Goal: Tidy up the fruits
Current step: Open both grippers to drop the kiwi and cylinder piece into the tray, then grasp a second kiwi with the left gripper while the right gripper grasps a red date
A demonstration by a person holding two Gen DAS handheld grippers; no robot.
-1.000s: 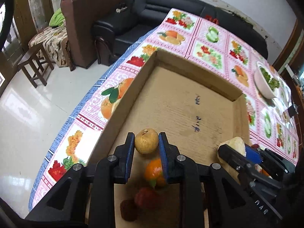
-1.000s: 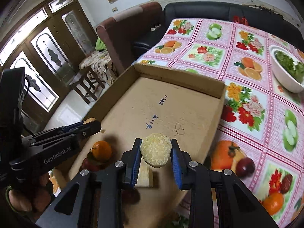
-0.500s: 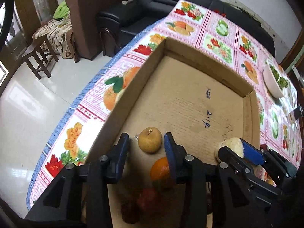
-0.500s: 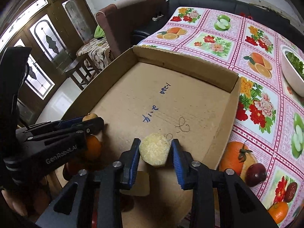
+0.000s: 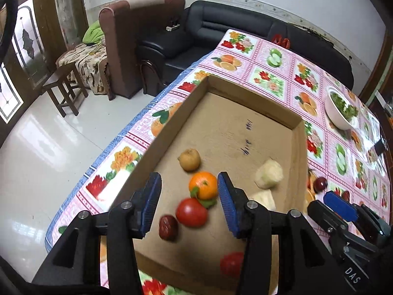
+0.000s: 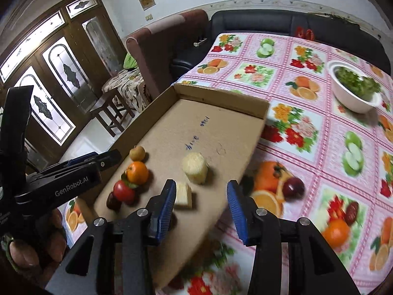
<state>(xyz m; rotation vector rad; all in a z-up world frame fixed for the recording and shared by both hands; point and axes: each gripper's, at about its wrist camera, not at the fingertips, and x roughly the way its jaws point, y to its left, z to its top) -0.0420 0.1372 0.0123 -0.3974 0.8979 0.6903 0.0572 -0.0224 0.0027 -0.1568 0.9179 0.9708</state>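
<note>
Since the earlier frames both tools have let go and drawn back: the brown round fruit [image 5: 189, 159] that the left gripper [image 5: 189, 205] clamped now lies free on the cardboard, and the pale peeled chunk [image 6: 195, 168] that the right gripper [image 6: 201, 209] carried likewise rests on the tray floor, each gripper now spread wide with nothing between its blue pads [image 5: 152, 200]. The table, covered by a pink fruit-print cloth [image 6: 307, 127], carries the shallow cardboard tray [image 5: 245, 98], whose near end holds all the produce. A white bowl of greens [image 6: 353, 98] stands on the cloth well apart from the tray, toward the far right corner. Within the tray, along its left wall, the fruits form a row from far to near: brown fruit, orange [image 5: 203, 184] with a green leaf, red tomato [image 5: 191, 212], then a dark red date [image 5: 168, 227]; the orange and tomato touch. A second red fruit [image 5: 232, 263], blurred, lies near the tray's front edge. To the right sits the peeled chunk, with a smaller pale yellow wedge [image 6: 183, 194] just beside it, nearer the right gripper's left pad.
</note>
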